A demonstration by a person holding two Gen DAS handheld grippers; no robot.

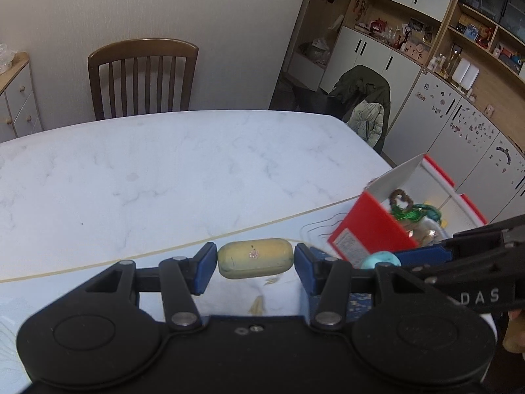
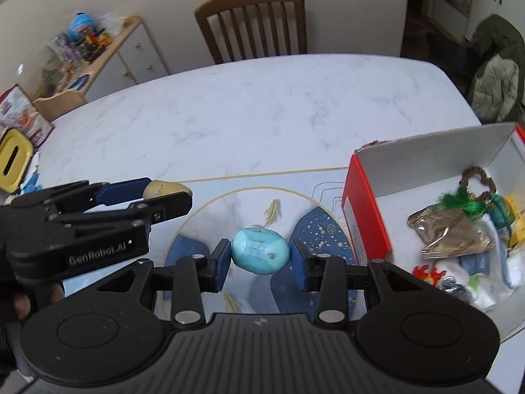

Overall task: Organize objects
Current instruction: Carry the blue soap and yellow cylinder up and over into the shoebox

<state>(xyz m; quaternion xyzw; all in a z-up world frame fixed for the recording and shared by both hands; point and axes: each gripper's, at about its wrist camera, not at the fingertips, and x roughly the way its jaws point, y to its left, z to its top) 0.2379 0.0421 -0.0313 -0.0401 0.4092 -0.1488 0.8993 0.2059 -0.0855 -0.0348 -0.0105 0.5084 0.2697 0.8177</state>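
My left gripper (image 1: 255, 264) is shut on a pale yellow oblong case (image 1: 255, 257), its blue pads pressing on both ends, above the table's near part. My right gripper (image 2: 260, 257) is shut on a turquoise egg-shaped object (image 2: 260, 250) above the blue patterned placemat (image 2: 328, 229). In the right wrist view the left gripper (image 2: 167, 193) reaches in from the left with the yellow case (image 2: 167, 188). An open red box (image 2: 364, 216) with a white inside stands to the right, holding several small items. In the left wrist view that red box (image 1: 367, 229) sits just beyond the right gripper (image 1: 390, 261).
The white marble table (image 1: 164, 170) stretches ahead. A wooden chair (image 1: 144, 75) stands at its far side, and a chair draped with a jacket (image 1: 364, 98) at the far right. A yellow-lidded container (image 2: 13, 161) lies at the table's left edge. Cabinets line the walls.
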